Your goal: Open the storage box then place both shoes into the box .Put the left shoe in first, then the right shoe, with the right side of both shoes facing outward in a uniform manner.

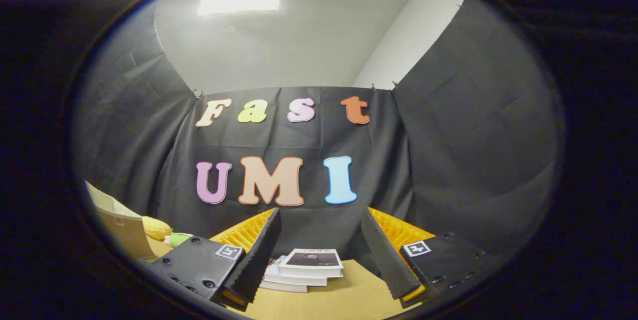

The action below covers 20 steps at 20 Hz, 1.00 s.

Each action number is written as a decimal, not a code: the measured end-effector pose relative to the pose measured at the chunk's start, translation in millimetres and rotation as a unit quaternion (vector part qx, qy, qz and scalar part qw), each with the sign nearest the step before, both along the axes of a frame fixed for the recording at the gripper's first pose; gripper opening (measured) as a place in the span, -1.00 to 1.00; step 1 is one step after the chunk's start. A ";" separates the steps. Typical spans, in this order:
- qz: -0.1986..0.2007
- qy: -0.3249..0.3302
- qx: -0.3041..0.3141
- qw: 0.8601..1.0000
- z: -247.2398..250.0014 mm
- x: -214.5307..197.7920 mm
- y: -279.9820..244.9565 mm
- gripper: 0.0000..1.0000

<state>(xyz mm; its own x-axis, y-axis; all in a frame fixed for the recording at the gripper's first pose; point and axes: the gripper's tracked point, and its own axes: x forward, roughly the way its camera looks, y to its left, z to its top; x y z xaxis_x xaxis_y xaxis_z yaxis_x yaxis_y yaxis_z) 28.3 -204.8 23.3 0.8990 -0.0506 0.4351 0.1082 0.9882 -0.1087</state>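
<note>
My gripper (pixel 319 230) is raised well above the wooden table (pixel 349 300) and points at the booth's back wall. Its two fingers stand wide apart with nothing between them. One fingertip (pixel 266 240) is left of the gap, the other (pixel 379 245) right of it.
A small stack of books (pixel 304 270) lies on the table between and below the fingers. Off to the left stands a cardboard box (pixel 117 230) with a yellow plush toy (pixel 157 228) and a green one (pixel 177 239) beside it.
</note>
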 end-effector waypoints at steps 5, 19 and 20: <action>0.006 -0.013 0.063 0.998 -12.2 5.3 -40.9 1.00; 0.032 0.026 0.079 0.996 -72.1 37.0 -22.8 1.00; 0.036 0.029 0.091 0.995 -74.7 37.5 -22.2 1.00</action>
